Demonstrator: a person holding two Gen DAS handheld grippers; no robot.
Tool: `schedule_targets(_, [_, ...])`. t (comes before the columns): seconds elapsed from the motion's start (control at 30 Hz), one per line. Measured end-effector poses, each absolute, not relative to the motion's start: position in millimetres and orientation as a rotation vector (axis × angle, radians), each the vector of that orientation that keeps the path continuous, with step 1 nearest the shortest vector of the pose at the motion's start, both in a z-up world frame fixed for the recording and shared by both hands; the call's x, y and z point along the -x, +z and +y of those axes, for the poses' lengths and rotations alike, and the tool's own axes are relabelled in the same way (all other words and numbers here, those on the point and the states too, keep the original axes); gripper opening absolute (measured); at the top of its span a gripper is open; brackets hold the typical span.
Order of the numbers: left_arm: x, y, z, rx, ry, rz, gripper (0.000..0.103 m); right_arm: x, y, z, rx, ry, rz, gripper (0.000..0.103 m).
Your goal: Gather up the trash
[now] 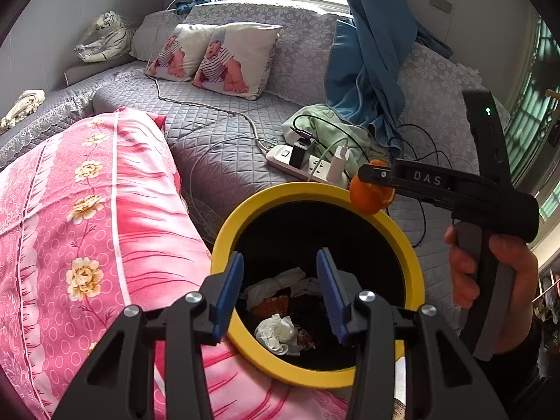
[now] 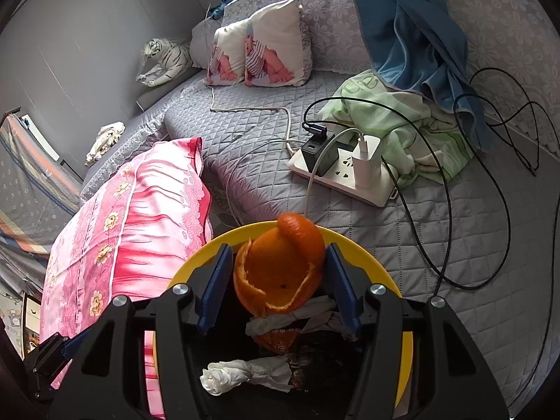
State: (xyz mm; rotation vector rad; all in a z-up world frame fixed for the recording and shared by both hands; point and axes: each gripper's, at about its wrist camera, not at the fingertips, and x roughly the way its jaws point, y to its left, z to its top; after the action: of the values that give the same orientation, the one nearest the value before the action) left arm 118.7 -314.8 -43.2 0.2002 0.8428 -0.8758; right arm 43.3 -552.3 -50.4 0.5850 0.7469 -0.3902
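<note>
Hovering both grippers over the yellow-rimmed bin (image 1: 316,196), which stands on the grey quilted bed cover (image 1: 224,161) beside a pink floral pillow (image 1: 87,210). My left gripper (image 1: 280,288) stands partly open, nothing between its blue pads, pointing down into the bin's black inside. Below lie a crumpled white tissue (image 1: 276,332) and other scraps. My right gripper (image 2: 280,281) has an orange peel (image 2: 280,269) between its blue pads, above the bin's far rim; whether the pads press on it, I cannot tell. A white power strip (image 2: 344,175) lies just beyond the bin.
</note>
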Motion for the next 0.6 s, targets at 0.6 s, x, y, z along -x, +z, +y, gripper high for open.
schedule_targets(0.6, [-149,-6,-165,-0.081,-0.646,0.735,0.046,-51,-26,-506,-0.468,-0.368,0.766,0.056])
